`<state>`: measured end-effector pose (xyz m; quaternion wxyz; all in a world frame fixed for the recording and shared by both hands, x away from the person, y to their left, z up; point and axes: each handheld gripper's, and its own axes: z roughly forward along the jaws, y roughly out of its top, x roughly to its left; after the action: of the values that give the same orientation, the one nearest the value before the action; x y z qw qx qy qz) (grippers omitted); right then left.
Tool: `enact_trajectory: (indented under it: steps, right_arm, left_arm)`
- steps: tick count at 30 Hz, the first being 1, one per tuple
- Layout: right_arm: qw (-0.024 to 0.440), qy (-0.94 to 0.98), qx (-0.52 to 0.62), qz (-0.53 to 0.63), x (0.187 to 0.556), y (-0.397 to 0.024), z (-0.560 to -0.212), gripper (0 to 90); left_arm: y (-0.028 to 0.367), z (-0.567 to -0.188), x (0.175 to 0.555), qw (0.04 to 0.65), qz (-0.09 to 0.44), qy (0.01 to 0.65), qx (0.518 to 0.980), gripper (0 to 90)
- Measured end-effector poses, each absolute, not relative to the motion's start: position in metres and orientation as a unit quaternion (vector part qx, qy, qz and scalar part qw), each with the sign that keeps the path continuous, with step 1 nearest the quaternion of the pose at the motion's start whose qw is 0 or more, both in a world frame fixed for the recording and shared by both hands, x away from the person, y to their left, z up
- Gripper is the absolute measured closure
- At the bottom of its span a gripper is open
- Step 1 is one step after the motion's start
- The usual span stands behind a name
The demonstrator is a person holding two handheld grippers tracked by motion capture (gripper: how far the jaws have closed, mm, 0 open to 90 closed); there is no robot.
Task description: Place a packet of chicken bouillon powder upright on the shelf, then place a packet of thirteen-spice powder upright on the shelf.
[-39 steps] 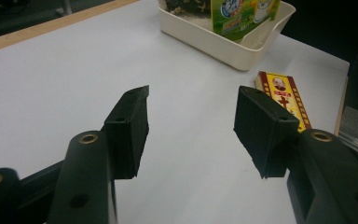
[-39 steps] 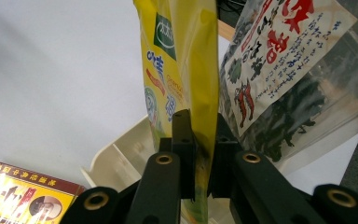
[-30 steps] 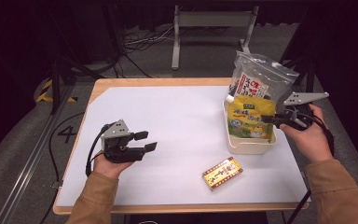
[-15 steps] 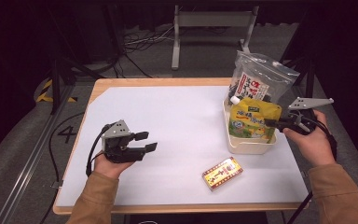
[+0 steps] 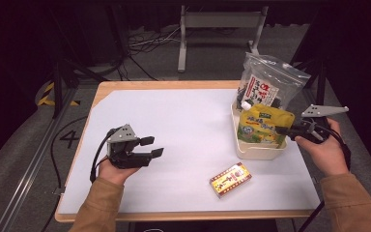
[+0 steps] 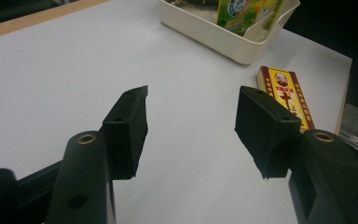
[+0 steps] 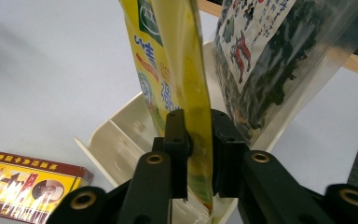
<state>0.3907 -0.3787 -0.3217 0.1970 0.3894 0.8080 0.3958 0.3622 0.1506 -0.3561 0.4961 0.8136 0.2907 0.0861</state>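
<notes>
From the high view, the right gripper reaches level into the cream bin from its right side, on the yellow pouch standing upright there, while the left gripper sits half-open and empty, well left of the bin. The left gripper view shows the red-and-yellow box flat on the table, just short of the bin. In the right gripper view the jaws, just easing apart, bracket the pouch's edge, its long axis vertical, with the seaweed bag behind.

Left gripper: matte black body and blocky black jaws, a grey three-cornered plate on top, a black cable looping from its rear. In the left gripper view its arms carry brass-ringed screw holes and small plain bores. Right gripper: same black build, grey three-cornered plate, brass-ringed holes seen in the right gripper view. Both forearms wear tan long sleeves; a dark band circles the right wrist.
</notes>
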Motion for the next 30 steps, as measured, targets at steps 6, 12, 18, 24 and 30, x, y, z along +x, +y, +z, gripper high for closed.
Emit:
enact_trajectory:
  steps: [6, 12, 18, 24, 30]
  right_arm:
    - [0.202, 0.801, 0.392, 0.405, 0.385, -0.376, -0.322, 63.6]
    - [0.213, 0.796, 0.390, 0.411, 0.379, -0.376, -0.321, 53.1]
    - [0.226, 0.784, 0.400, 0.418, 0.369, -0.381, -0.320, 48.8]
    - [0.240, 0.780, 0.401, 0.416, 0.357, -0.381, -0.320, 47.7]
    - [0.250, 0.777, 0.392, 0.425, 0.342, -0.384, -0.321, 49.4]
  left_arm:
    - [0.146, -0.357, 0.365, 0.490, 0.080, 0.289, 0.819, 41.1]
    - [0.141, -0.358, 0.366, 0.486, 0.071, 0.288, 0.822, 37.5]
    - [0.135, -0.353, 0.367, 0.483, 0.061, 0.281, 0.827, 35.1]
    - [0.122, -0.348, 0.367, 0.468, 0.056, 0.265, 0.841, 33.3]
    - [0.107, -0.345, 0.367, 0.455, 0.048, 0.248, 0.854, 31.3]
